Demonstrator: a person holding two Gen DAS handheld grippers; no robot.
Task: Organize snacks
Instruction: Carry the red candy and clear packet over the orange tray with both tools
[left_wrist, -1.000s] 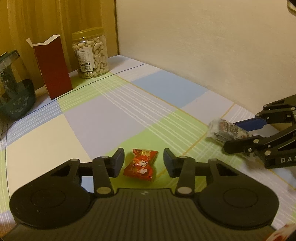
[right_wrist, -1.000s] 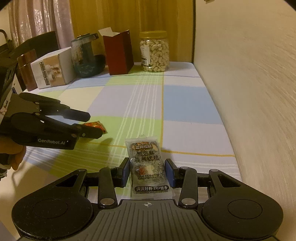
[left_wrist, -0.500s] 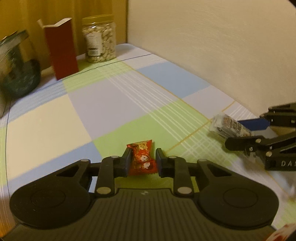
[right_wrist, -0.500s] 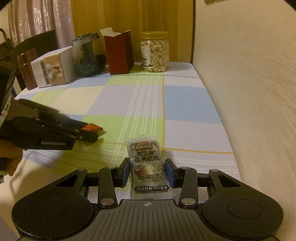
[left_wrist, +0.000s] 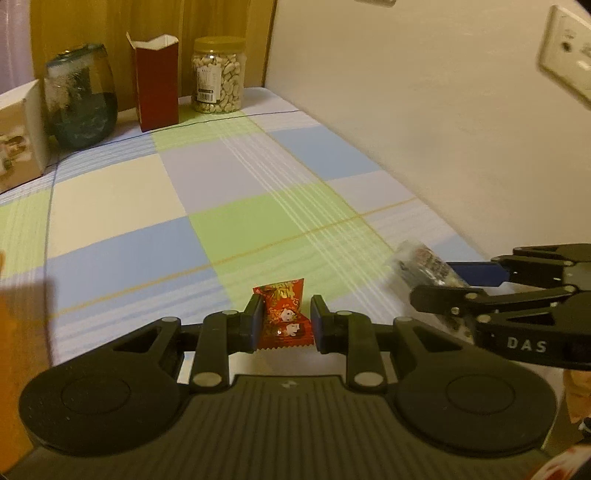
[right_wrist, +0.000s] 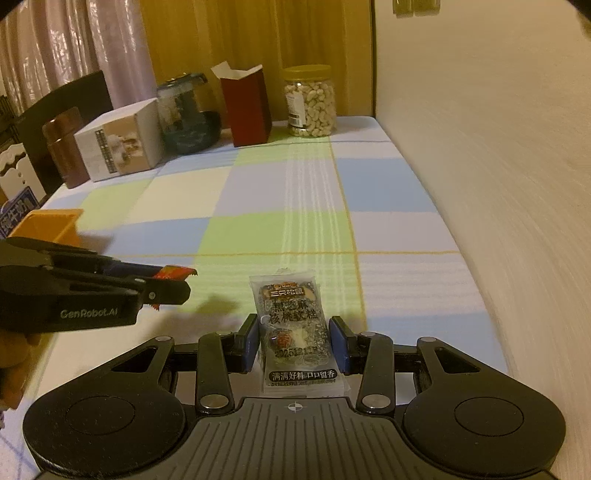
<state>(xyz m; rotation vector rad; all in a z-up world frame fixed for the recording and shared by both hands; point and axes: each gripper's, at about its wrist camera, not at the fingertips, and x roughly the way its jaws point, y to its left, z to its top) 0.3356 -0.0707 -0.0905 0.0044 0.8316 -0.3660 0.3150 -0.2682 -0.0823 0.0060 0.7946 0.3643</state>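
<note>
My left gripper (left_wrist: 283, 319) is shut on a small red candy packet (left_wrist: 283, 317) and holds it above the checked tablecloth (left_wrist: 229, 184). From the right wrist view the left gripper (right_wrist: 173, 284) shows at the left with the red packet (right_wrist: 173, 272) sticking out of its tip. My right gripper (right_wrist: 294, 341) is shut on a clear packet of dark sesame walnut cake (right_wrist: 293, 332), lifted off the cloth. In the left wrist view the right gripper (left_wrist: 432, 284) comes in from the right with that packet (left_wrist: 424, 264).
At the far end stand a jar of cashews (right_wrist: 310, 101), an open dark red carton (right_wrist: 245, 107), a glass jar (right_wrist: 186, 114), a white box (right_wrist: 120, 142) and a brown canister (right_wrist: 66, 147). An orange bin (right_wrist: 50, 225) sits at the left. A wall (right_wrist: 498, 147) runs along the right.
My left gripper closed on the red candy packet and lifted it off the cloth. Both grippers rose and pulled back; the orange bin came into the right wrist view.
</note>
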